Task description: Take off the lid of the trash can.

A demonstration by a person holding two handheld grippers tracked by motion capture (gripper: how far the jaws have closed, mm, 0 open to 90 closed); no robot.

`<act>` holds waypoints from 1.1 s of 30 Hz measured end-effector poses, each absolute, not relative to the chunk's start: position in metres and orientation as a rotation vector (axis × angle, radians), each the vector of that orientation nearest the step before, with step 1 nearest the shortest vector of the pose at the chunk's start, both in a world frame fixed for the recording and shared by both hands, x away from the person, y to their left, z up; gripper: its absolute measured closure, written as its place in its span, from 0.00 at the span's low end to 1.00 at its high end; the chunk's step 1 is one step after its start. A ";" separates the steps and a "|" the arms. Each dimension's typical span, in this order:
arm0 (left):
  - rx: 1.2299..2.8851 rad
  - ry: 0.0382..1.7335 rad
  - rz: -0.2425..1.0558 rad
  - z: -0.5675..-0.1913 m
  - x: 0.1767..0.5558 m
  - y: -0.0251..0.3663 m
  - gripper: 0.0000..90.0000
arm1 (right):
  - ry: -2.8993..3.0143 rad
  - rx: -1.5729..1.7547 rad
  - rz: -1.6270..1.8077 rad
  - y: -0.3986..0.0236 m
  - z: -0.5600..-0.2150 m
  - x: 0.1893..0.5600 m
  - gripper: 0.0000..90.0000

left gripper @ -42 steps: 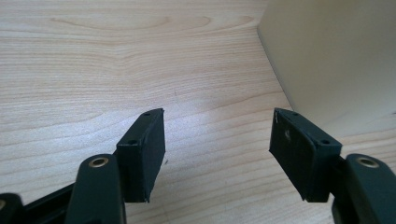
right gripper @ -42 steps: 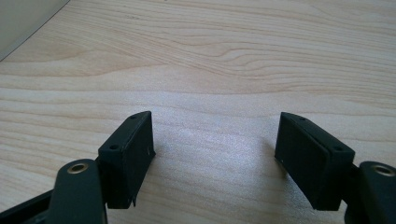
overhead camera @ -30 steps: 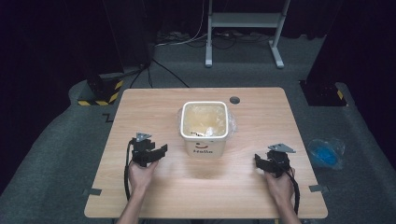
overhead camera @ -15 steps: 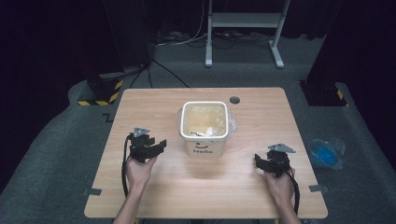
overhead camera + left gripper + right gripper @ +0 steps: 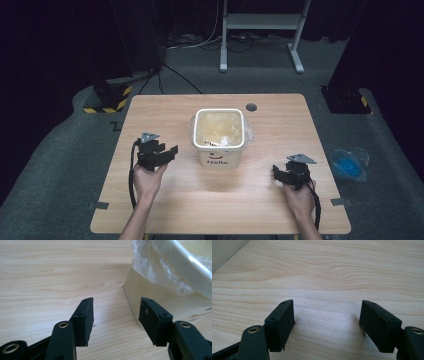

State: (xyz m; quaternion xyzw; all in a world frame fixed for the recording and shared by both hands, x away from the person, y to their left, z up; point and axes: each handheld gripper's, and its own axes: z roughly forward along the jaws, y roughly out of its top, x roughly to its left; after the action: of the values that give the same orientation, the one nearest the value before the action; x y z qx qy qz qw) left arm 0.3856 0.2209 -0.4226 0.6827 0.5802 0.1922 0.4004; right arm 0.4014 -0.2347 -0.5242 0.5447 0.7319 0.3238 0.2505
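Observation:
A cream square bin (image 5: 220,155) lined with a clear plastic bag (image 5: 220,129) stands in the middle of the wooden table (image 5: 165,107); its front reads "Hello". My left gripper (image 5: 167,152) is held just left of the bin, lifted off the table, open with nothing between its jaws. The left gripper view looks past the open jaws (image 5: 116,320) at the bin's wall (image 5: 155,292) and the bag's crumpled edge (image 5: 152,265). My right gripper (image 5: 280,174) rests near the table's right front, open and empty, with bare wood between its fingers (image 5: 280,323).
A dark round hole (image 5: 251,107) sits in the table behind the bin. A blue object in a clear bag (image 5: 347,163) lies on the floor to the right. A metal stand (image 5: 260,30) rises behind the table. Tape tabs mark the front corners.
My left gripper has risen and moved slightly forward and toward the bin. The right gripper and the bin have stayed put.

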 end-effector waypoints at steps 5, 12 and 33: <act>1.716 1.447 0.498 -0.413 0.387 0.218 0.51 | 1.992 1.483 0.881 -0.235 -0.524 0.401 0.31; 1.715 1.438 0.500 -0.409 0.388 0.213 0.51 | 1.992 1.483 0.881 -0.235 -0.524 0.401 0.31; 1.705 1.405 0.497 -0.390 0.394 0.201 0.53 | 1.992 1.483 0.881 -0.235 -0.524 0.401 0.31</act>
State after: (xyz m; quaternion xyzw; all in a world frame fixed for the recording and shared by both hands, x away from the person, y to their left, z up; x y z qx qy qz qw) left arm 0.3940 0.2012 -0.3904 0.6816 0.5619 0.1986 0.4246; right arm 0.4013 -0.2348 -0.5242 0.5447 0.7319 0.3237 0.2505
